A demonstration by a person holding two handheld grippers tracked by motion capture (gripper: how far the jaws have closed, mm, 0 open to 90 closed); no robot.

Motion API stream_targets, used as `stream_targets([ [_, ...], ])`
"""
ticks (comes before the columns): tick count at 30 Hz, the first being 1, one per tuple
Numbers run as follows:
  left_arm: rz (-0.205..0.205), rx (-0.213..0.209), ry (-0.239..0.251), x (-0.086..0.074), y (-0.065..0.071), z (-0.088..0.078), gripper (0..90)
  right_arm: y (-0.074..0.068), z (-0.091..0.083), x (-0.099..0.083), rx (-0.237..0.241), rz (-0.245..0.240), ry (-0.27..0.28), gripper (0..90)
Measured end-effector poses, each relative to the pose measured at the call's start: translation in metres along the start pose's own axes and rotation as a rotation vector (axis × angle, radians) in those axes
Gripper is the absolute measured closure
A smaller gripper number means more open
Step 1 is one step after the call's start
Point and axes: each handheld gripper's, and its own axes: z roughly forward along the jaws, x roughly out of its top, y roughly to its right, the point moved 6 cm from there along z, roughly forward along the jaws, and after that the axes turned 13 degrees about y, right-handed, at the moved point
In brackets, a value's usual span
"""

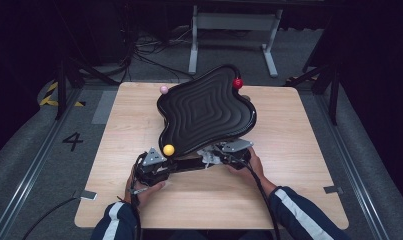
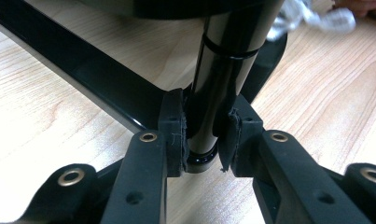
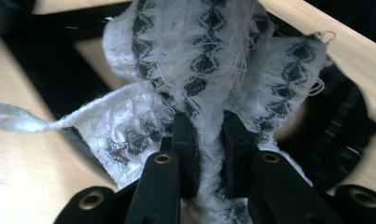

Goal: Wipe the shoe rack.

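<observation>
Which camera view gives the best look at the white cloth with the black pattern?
The right gripper view: the white cloth shows close up, frayed, pinched by the right gripper. The high view shows it as a small pale bunch under the black tray. The left gripper view catches a blurred piece.

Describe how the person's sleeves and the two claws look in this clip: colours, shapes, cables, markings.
Both sleeves are dark navy with a white stripe running down them. The left claw and right claw are black, and each carries a grey three-cornered plate on top. A black cable trails back along each forearm. Seen close up, the jaws are flat black bars with brass-ringed holes and black pads at their tips.
</observation>
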Motion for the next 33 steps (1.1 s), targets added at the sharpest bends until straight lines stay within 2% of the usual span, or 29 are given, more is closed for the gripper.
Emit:
stream_targets([
  [5, -0.004, 0.001, -0.003, 0.0, 0.0, 0.0, 72.2, 0.021, -0.004, -0.006, -0.067, -0.007, -0.017, 78.8],
  [9, -0.012, 0.004, -0.003, 0.0, 0.001, 0.0, 72.2, 0.029, -0.006, -0.006, -0.092, -0.002, -0.015, 78.8],
  [13, -0.016, 0.004, 0.001, 0.0, 0.001, 0.0, 72.0, 0.031, -0.007, -0.007, -0.097, 0.008, -0.012, 78.7],
  [15, -0.015, 0.005, 0.002, 0.0, 0.001, 0.0, 72.1, 0.029, -0.007, -0.007, -0.101, -0.005, -0.014, 78.5],
  [20, -0.017, 0.006, 0.003, 0.0, 0.001, 0.0, 72.1, 0.016, -0.005, -0.005, -0.062, -0.036, -0.019, 78.8],
  [22, -0.014, 0.007, 0.001, 0.0, 0.002, 0.0, 72.1, 0.01, -0.005, -0.004, -0.043, -0.021, -0.02, 78.9],
  [23, -0.014, 0.009, -0.001, 0.0, 0.002, 0.0, 72.1, 0.009, -0.004, -0.003, -0.034, -0.033, -0.011, 78.9],
  [25, -0.013, 0.011, -0.001, 0.0, 0.002, 0.0, 72.1, 0.005, -0.005, -0.002, -0.021, -0.018, -0.016, 78.9],
  [29, -0.011, 0.01, 0.0, 0.0, 0.003, 0.0, 72.1, -0.007, -0.002, 0.002, 0.009, -0.018, -0.01, 78.9],
  [33, -0.008, 0.011, 0.0, 0.0, 0.003, 0.0, 71.9, -0.025, 0.004, 0.008, 0.048, -0.024, -0.007, 79.0],
])
